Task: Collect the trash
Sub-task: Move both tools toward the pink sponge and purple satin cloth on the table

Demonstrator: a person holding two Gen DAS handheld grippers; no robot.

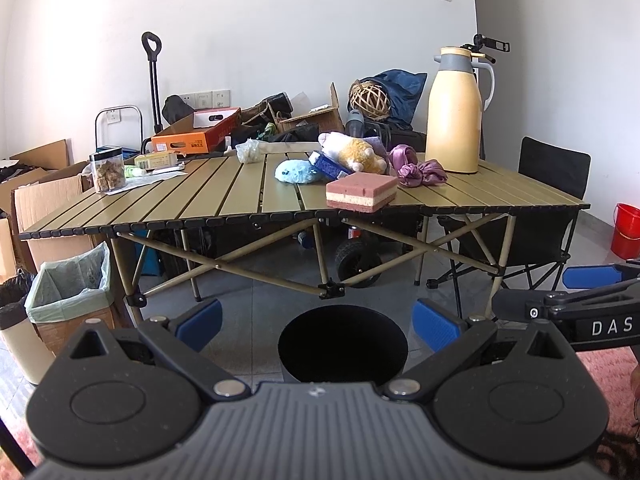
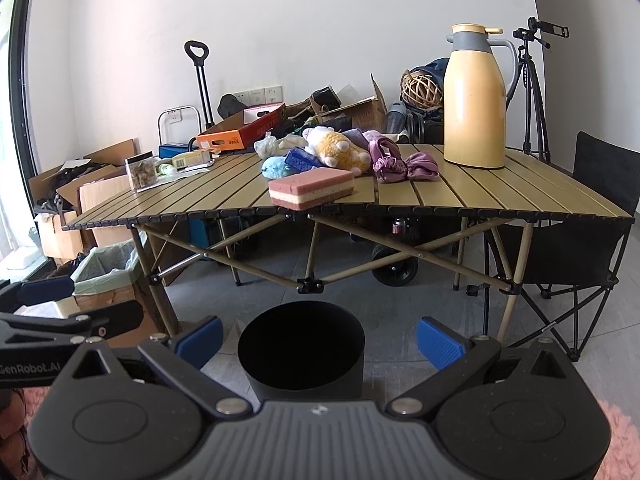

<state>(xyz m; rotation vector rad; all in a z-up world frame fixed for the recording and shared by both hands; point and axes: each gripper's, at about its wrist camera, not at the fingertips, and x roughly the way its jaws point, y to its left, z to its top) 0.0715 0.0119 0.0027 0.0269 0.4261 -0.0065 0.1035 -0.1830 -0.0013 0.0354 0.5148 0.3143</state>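
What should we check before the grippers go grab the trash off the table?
1. Left gripper open, holding nothing: ok.
2. Right gripper open, holding nothing: ok.
3. Black bin on the floor in front, mouth open: ok.
4. Crumpled plastic bag on the table in plain sight: ok.
5. Which table things count as trash: cannot tell.
6. Grippers near the table: not ok, both are back from it.
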